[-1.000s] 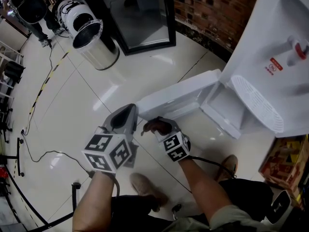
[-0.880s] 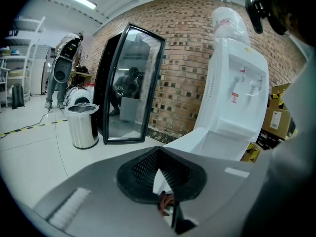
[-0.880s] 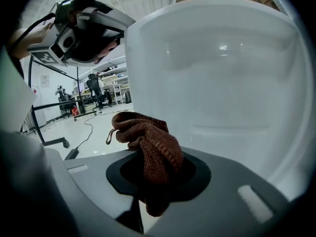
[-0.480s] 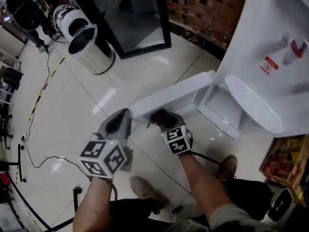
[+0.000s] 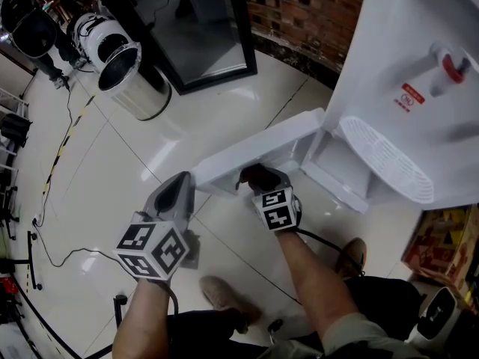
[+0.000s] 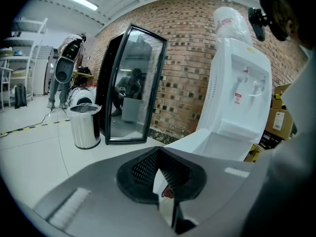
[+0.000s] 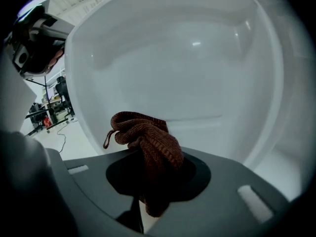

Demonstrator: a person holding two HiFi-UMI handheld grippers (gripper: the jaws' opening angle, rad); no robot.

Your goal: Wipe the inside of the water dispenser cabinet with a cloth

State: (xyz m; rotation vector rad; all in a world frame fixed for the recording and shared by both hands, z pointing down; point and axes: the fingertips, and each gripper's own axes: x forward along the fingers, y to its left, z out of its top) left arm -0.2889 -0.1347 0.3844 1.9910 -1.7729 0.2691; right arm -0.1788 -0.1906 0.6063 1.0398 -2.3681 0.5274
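The white water dispenser (image 5: 419, 66) stands at the right with its lower cabinet door (image 5: 254, 152) swung open to the left. My right gripper (image 5: 258, 176) is shut on a bunched brown knitted cloth (image 7: 148, 142), held right up to the door's white inner face (image 7: 187, 73). The cloth hangs over the right gripper (image 7: 148, 181) and hides the jaw tips. My left gripper (image 5: 179, 185) is shut and empty, just left of the door's free edge. The left gripper view looks past the left gripper (image 6: 160, 181) to the door (image 6: 197, 142) and the dispenser (image 6: 237, 98).
A steel bin (image 5: 135, 73) and a black-framed glass panel (image 5: 202, 28) stand at the back left, before a brick wall (image 5: 299, 6). Cables (image 5: 60, 148) trail over the glossy tile floor. A cardboard box (image 5: 441, 245) sits beside the dispenser. My shoe (image 5: 221, 290) is below the grippers.
My right gripper has slid with the cloth along the door's inner face, toward the cabinet, and rolled a little. The left gripper has kept still.
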